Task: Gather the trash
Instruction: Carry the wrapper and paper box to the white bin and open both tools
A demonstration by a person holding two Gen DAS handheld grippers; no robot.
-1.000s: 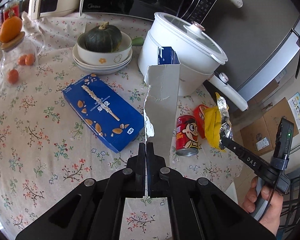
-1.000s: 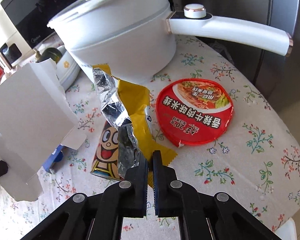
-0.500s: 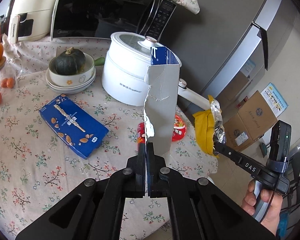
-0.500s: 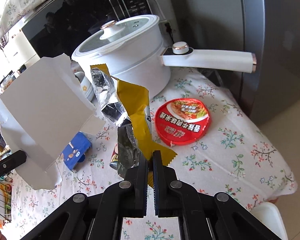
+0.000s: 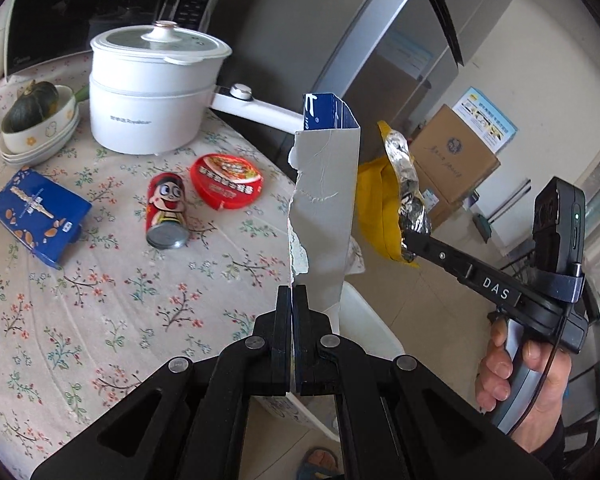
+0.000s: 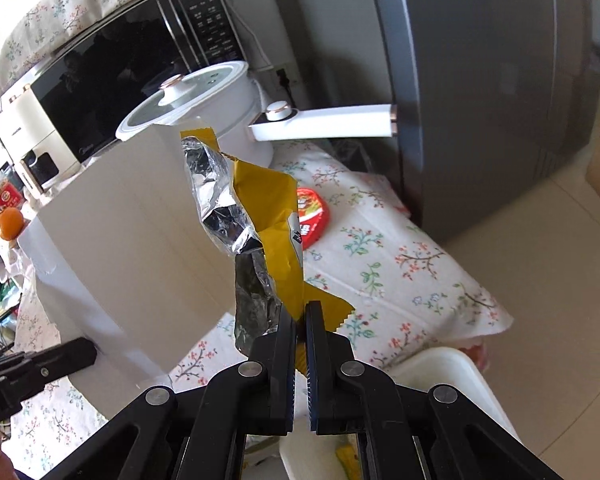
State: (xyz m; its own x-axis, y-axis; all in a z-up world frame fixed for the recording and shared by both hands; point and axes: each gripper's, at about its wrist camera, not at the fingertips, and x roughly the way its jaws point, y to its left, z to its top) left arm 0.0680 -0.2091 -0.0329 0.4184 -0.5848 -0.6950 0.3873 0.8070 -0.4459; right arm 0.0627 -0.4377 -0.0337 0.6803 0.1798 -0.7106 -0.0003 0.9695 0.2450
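Counter (image 5: 100, 320) covered by floral cloth. Directly on it: white electric pot (image 5: 152, 92) with lid and long handle, stacked bowls (image 5: 40, 136) holding a dark green squash (image 5: 30, 106), blue snack box (image 5: 40, 216), red can (image 5: 166, 210) lying on its side, round red noodle-cup lid (image 5: 227, 181) just beside the can. Microwave (image 6: 128, 60) stands behind the pot.

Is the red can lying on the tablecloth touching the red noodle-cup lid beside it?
Apart. In the left wrist view, a strip of floral tablecloth shows between the red can and the red noodle-cup lid.
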